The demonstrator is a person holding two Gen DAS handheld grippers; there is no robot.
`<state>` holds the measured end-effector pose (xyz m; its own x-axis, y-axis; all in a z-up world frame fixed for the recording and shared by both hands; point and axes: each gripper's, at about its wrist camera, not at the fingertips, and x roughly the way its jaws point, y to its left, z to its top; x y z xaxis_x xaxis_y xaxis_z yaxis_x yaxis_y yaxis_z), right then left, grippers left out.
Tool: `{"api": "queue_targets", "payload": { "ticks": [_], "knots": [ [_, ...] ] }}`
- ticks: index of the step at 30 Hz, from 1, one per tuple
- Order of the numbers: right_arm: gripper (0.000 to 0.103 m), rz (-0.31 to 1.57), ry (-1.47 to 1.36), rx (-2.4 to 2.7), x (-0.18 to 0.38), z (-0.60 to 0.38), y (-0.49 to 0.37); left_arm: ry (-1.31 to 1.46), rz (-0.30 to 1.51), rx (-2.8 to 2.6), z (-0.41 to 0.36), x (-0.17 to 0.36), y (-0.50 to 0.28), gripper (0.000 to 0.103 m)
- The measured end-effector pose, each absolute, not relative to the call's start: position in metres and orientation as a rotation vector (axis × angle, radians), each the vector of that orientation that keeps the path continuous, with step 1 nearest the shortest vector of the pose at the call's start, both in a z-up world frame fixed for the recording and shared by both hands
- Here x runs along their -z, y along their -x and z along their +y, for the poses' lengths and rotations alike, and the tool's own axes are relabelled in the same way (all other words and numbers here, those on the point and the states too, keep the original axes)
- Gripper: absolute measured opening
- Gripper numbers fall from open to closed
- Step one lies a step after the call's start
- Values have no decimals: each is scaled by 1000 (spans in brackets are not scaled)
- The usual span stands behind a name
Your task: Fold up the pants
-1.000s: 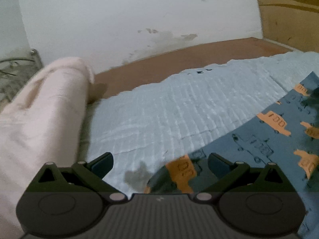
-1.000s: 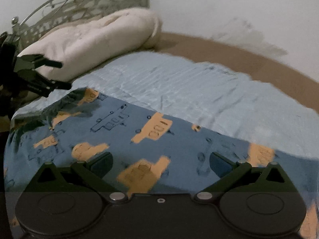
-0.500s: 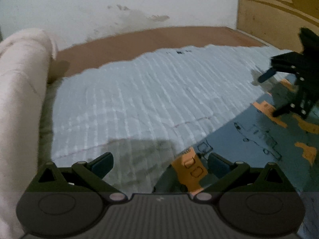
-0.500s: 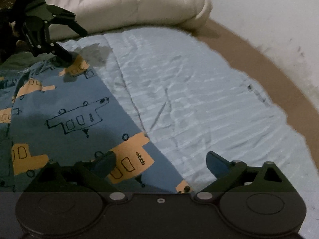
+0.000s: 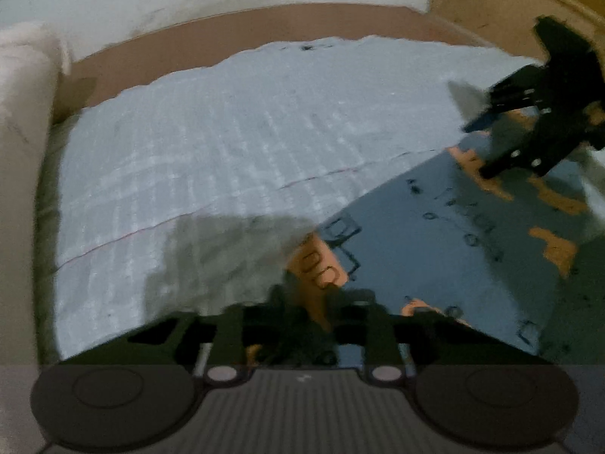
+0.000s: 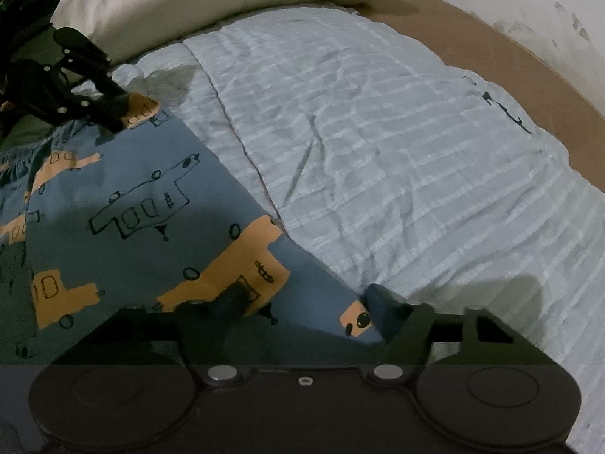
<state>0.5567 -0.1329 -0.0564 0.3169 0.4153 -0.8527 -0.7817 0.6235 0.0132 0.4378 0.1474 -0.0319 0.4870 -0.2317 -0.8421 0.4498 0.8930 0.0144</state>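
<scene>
Clearly the grasping step of a first fold: pants lying flat on the bed, long edge running diagonally across the pale blanket, well in from the brown mattress edge and short of the pillow at the head. Left gripper down at the corner of the pants nearest the pillow, closing and already nearly pressed together, dark cloth bunched between the fingers; seen from the right wrist view as a black frame nipping that same corner. Right gripper at the other end of that long edge, closing too but not yet pinching: one finger on the printed cloth, the other just off the hem on the blanket, fabric corner between them. Next, probably: finishing both pinches, then lifting the edge evenly and carrying it across to the opposite side, keeping the cloth taut between the two corners so no sag or twist forms. Thin, soft woven or knit cotton by the look, blue with orange trucks and black line drawings, limp and likely to slip from a shallow pinch. Blanket puckered in rows, seersucker-like, with a stitched seam; likely some drag on the pants and a risk of catching a fold of it in the grip.
</scene>
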Motion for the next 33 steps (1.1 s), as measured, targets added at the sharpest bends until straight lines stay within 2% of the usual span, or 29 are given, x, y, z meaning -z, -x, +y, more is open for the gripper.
{"api": "queue_targets", "payload": {
  "ticks": [1,2,5,11,15,24,33],
  "knots": [
    [43,952,456,-820,54,-132,-555,-244,979,379,146,31,-437,6],
    [26,946,466,-810,51,-131,-554,-239,973,354,146,30,-436,5],
    [3,940,499,-796,45,-125,-548,-224,925,323,148,21,-429,2],
    [1,837,550,-726,31,-118,-534,-281,804,212,136,1,-417,2],
    [1,678,540,-630,12,-116,-536,-336,694,139,132,-10,-414,1],
    [1,562,530,-548,8,-112,-530,-252,688,119,143,-8,-420,1],
    [1,434,527,-515,-30,-130,-432,-255,566,154,136,-39,-361,2]
  ]
}}
